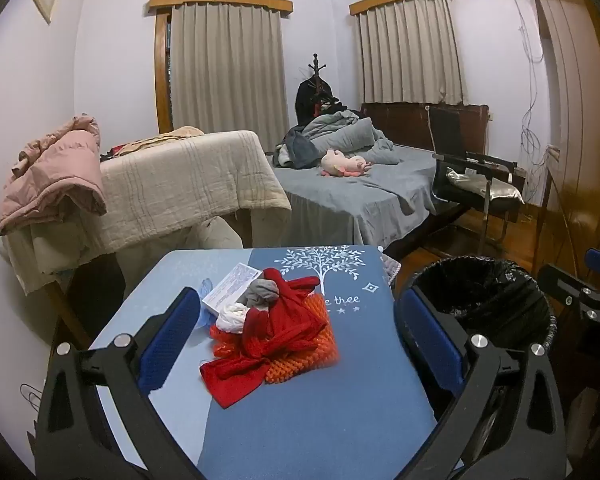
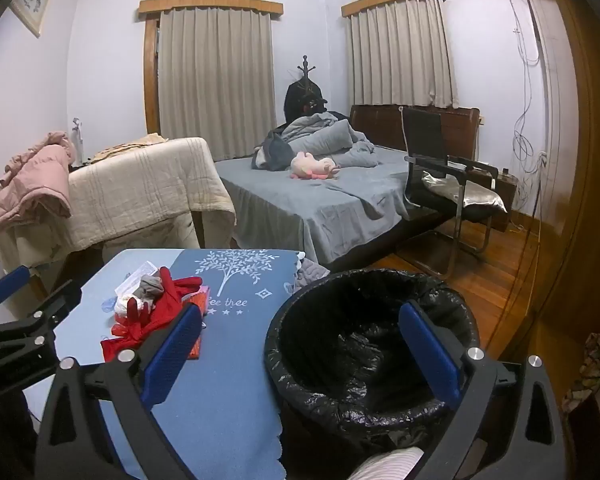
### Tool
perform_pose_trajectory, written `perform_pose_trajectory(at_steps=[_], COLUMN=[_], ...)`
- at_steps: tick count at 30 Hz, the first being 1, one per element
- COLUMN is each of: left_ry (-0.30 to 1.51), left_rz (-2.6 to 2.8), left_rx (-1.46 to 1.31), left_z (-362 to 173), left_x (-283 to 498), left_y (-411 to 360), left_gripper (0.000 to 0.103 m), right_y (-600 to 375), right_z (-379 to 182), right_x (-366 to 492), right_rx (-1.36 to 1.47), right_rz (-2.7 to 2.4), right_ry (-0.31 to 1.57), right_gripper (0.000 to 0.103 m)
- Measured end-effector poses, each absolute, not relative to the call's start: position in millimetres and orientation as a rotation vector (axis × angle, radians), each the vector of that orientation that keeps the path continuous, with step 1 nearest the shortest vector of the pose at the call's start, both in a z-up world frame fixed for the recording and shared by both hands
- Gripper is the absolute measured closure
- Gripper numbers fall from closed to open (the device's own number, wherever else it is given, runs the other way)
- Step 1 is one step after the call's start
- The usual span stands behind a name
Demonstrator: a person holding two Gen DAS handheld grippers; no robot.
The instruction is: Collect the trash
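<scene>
Several items of trash form one heap on the blue table cover (image 1: 300, 420): a red knit cloth (image 1: 276, 332) lies on top of an orange bristled pad (image 1: 320, 350), with a crumpled white wad (image 1: 231, 316) and a grey wad (image 1: 262, 292) against its far edge. A flat white box (image 1: 230, 286) with small printed text, too fine to read, rests just behind them, beside a pale blue crumpled piece (image 1: 205, 286). The cover carries a white tree motif (image 1: 319, 266) and white lettering; the legible part reads "thee" in the left wrist view and "fee thee" in the right wrist view, with small stars beneath. A bin lined with a black bag (image 2: 372, 344) stands just beside the table's right edge; its interior shows only the liner. The left gripper (image 1: 300, 328) hangs above the table with jaws fully apart, the heap between them and untouched. The right gripper (image 2: 300, 344) is likewise spread wide, holding nothing, positioned over the bin's near rim.
</scene>
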State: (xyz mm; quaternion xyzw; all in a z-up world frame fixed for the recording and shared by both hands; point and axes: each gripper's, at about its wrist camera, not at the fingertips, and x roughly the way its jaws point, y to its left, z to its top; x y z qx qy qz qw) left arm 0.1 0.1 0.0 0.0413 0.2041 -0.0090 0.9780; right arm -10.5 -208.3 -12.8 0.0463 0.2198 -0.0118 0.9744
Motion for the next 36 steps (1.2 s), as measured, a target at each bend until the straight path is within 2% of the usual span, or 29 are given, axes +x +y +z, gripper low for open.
perform_pose_trajectory(at_steps=[36], left_ry=[0.404], left_rz=[-0.02], left_rx=[0.077], left_z=[0.0], left_x=[0.1], left_y=[0.2], left_gripper=[0.005], right_y=[-205.2], right_z=[-13.0], right_x=[-9.5], right_rx=[0.088], right_rz=[-0.025], right_ry=[0.44], right_gripper=[0.006])
